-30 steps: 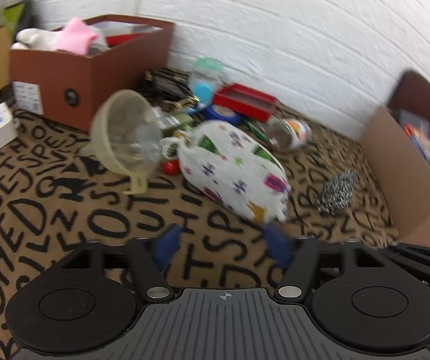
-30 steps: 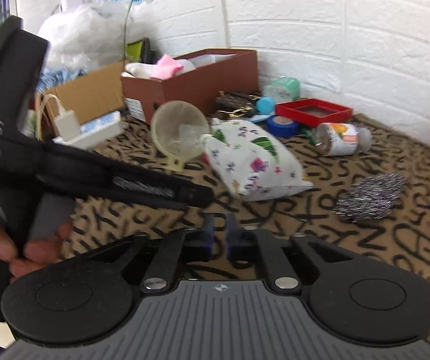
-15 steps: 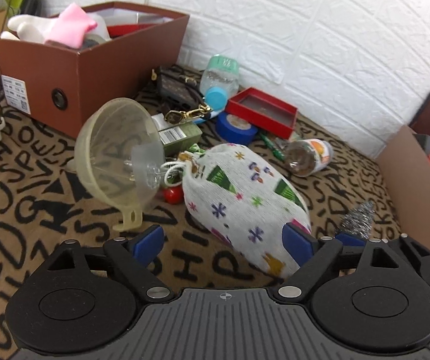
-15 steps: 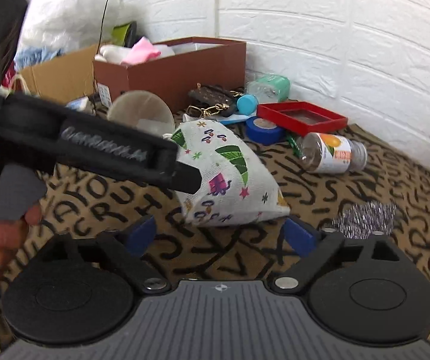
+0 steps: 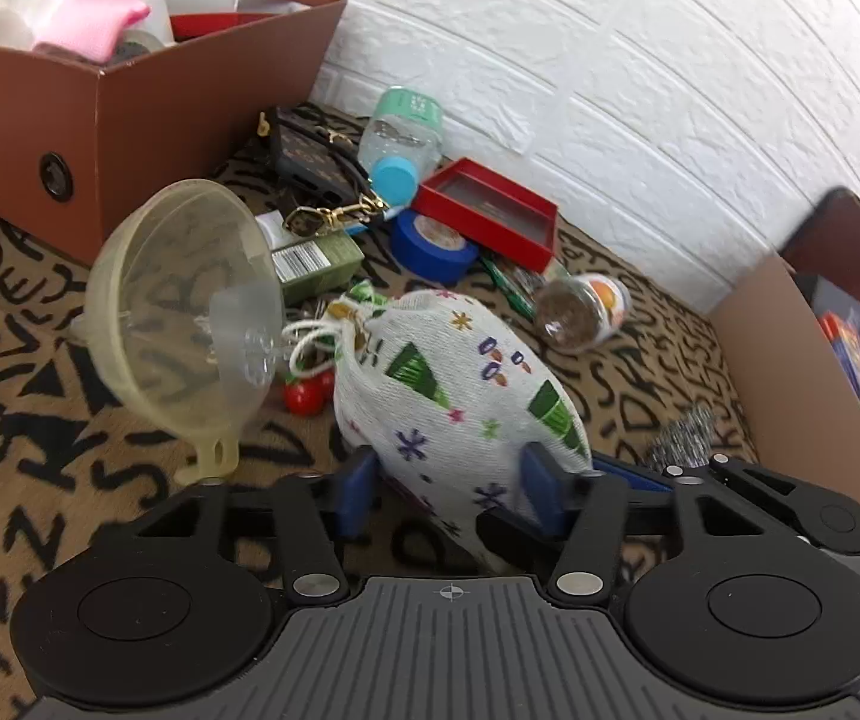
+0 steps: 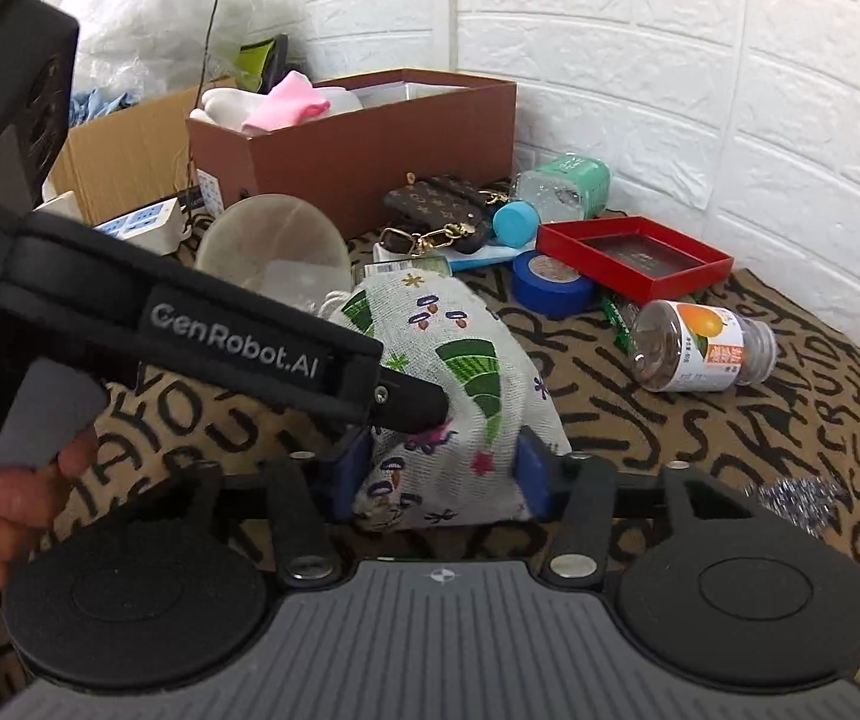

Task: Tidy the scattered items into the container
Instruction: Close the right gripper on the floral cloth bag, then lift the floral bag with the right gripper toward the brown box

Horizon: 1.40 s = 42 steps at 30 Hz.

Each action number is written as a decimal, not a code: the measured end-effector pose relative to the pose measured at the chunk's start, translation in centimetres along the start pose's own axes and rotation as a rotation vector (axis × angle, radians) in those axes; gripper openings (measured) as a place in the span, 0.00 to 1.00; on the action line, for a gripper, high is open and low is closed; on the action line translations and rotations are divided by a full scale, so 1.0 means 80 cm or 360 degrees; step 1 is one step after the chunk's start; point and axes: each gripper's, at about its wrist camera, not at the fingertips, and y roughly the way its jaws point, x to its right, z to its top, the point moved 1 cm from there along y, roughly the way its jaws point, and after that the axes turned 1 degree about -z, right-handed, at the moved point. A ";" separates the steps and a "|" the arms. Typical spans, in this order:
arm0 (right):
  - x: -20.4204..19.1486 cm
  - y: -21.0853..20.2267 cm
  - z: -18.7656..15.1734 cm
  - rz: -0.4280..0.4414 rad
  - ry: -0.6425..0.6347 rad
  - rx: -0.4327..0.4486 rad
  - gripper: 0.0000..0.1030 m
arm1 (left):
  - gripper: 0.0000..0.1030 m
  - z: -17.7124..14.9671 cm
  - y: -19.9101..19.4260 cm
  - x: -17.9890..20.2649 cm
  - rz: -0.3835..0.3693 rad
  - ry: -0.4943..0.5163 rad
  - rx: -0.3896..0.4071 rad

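Around pouch — both tools closed in.

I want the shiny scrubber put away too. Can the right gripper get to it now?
Probably not yet: the right gripper has just closed on the patterned bag, so it is busy. The steel scrubber lies uncovered beside it on the rug.

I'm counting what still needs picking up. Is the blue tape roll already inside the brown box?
No, the blue tape roll lies on the lettered rug beside the red tray, outside the brown box.
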 end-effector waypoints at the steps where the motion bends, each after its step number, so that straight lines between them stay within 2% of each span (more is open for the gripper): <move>1: -0.003 -0.006 -0.002 0.0004 0.0006 0.0002 0.46 | 0.48 -0.004 -0.006 0.000 -0.0008 0.0009 -0.0003; 2: -0.007 -0.011 -0.003 0.0012 0.0008 0.0004 0.44 | 0.44 -0.009 -0.013 -0.001 -0.0010 0.0011 -0.0009; 3: -0.012 -0.018 -0.005 0.0030 0.0004 0.0008 0.37 | 0.44 -0.014 -0.019 -0.003 -0.0005 0.0010 -0.0014; 5: -0.022 -0.030 -0.010 0.0077 -0.0007 0.0007 0.33 | 0.44 -0.024 -0.031 -0.010 0.0011 -0.0006 -0.0018; 6: -0.028 -0.034 -0.011 0.0099 -0.0019 0.0010 0.33 | 0.47 -0.028 -0.035 -0.015 0.0016 -0.0032 -0.0018; 7: -0.033 -0.037 -0.013 0.0117 -0.0034 0.0019 0.34 | 0.57 -0.031 -0.038 -0.020 0.0024 -0.0069 -0.0017; 8: -0.036 -0.041 -0.015 0.0121 -0.0041 0.0034 0.36 | 0.68 -0.032 -0.040 -0.025 0.0035 -0.0113 -0.0004; 9: -0.035 -0.043 -0.016 0.0116 -0.0040 0.0049 0.47 | 0.73 -0.031 -0.040 -0.030 0.0037 -0.0151 0.0010; 10: -0.032 -0.044 -0.015 0.0108 -0.0034 0.0058 0.65 | 0.77 -0.029 -0.040 -0.033 0.0032 -0.0180 0.0016; 12: -0.025 -0.044 -0.011 0.0066 -0.0018 0.0079 0.78 | 0.80 -0.023 -0.037 -0.033 -0.0009 -0.0197 0.0028; 14: -0.017 -0.042 -0.005 0.0049 -0.0028 0.0096 0.78 | 0.86 -0.016 -0.029 -0.027 -0.0034 -0.0171 0.0036; 16: -0.006 -0.034 -0.001 0.0047 -0.0002 0.0092 0.84 | 0.87 -0.011 -0.018 -0.020 -0.0014 -0.0145 0.0031; 22: 0.019 -0.002 0.003 0.0124 0.0085 -0.0004 0.84 | 0.91 -0.008 0.013 -0.019 -0.0016 -0.0115 -0.0031; 24: 0.023 0.008 0.001 0.0152 0.0101 -0.0036 0.84 | 0.90 -0.007 0.019 -0.023 -0.0036 -0.0108 -0.0039; 25: 0.026 0.014 0.001 0.0161 0.0117 -0.0055 0.84 | 0.81 -0.006 0.020 -0.023 -0.0041 -0.0086 -0.0043; 26: 0.028 0.020 0.000 0.0172 0.0136 -0.0075 0.84 | 0.76 -0.005 0.021 -0.021 -0.0047 -0.0052 -0.0047; 28: 0.033 0.028 0.000 0.0207 0.0177 -0.0097 0.85 | 0.72 -0.003 0.020 -0.018 -0.0066 -0.0010 -0.0055; 30: 0.036 0.032 0.001 0.0239 0.0210 -0.0113 0.85 | 0.76 0.000 0.020 -0.015 -0.0051 0.0006 -0.0049; 32: 0.039 0.031 0.003 0.0259 0.0225 -0.0126 0.82 | 0.84 0.003 0.022 -0.013 -0.0036 0.0007 -0.0041; 33: 0.040 0.030 0.005 0.0262 0.0218 -0.0129 0.81 | 0.82 0.005 0.025 -0.011 -0.0035 0.0008 -0.0045; 34: 0.039 0.030 0.006 0.0259 0.0212 -0.0132 0.81 | 0.74 0.006 0.028 -0.009 -0.0039 0.0012 -0.0054; 35: 0.039 0.032 0.007 0.0258 0.0212 -0.0146 0.81 | 0.70 0.007 0.029 -0.007 -0.0044 0.0021 -0.0061; 37: 0.039 0.037 0.009 0.0259 0.0224 -0.0192 0.80 | 0.65 0.006 0.026 0.000 -0.0016 0.0058 -0.0050; 40: 0.033 0.026 0.011 0.0227 0.0212 -0.0187 0.61 | 0.59 0.003 0.009 0.004 -0.0023 0.0094 -0.0023; 42: 0.029 0.014 0.011 0.0205 0.0222 -0.0172 0.57 | 0.58 0.003 -0.003 0.008 -0.0029 0.0103 -0.0008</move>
